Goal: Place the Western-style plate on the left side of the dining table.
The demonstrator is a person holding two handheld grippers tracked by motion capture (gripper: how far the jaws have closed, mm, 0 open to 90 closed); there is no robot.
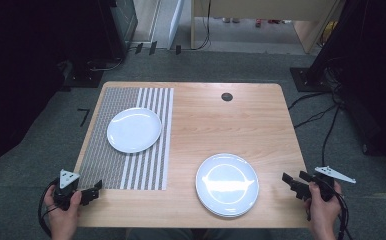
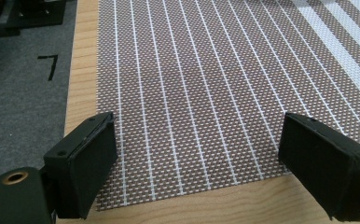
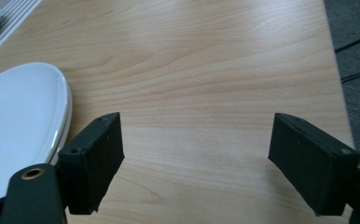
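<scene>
- grey carpet and trailing cables surround a pale wooden table [image 1: 216,125], and a striped woven placemat [image 1: 126,165] covers its left part.
- one white plate [image 1: 134,129] already sits on the placemat; a stack of white plates [image 1: 227,184] rests on bare wood to the right of the placemat, near the front edge.
- left gripper [image 1: 88,192] hovers over the placemat's near corner, jaws spread wide, nothing between them.
- right gripper [image 1: 292,183] waits to the right of the stack, well clear of the placemat, jaws also wide and empty.
- my guess: the right one goes for the top plate next. it should come in low from the side, pinch just the top rim, and lift straight so the plates beneath don't drag.
</scene>
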